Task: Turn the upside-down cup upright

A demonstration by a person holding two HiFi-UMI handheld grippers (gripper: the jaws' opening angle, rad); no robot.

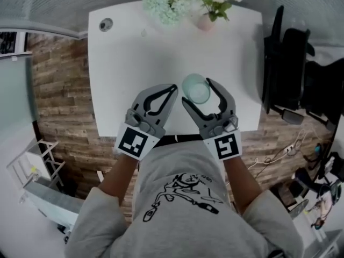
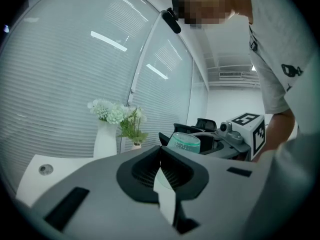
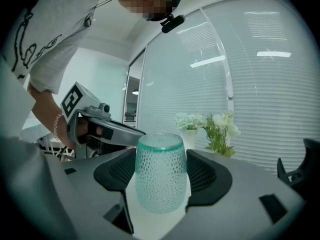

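A pale green dimpled cup (image 1: 196, 88) hangs upside down, base up, over the near part of the white table (image 1: 134, 52). My right gripper (image 1: 197, 92) is shut on it. In the right gripper view the two dark pads press on the sides of the cup (image 3: 160, 164), and its rim faces down. My left gripper (image 1: 173, 87) is level with it on the left, shut and holding nothing. In the left gripper view the left gripper (image 2: 160, 150) has its jaws meeting, and the cup (image 2: 184, 143) shows just beyond them.
A white vase of pale flowers (image 1: 172, 1) and a small pink pot (image 1: 205, 20) stand at the table's far edge. A round grommet (image 1: 106, 24) sits in the far left corner. A black chair (image 1: 287, 74) stands to the right of the table.
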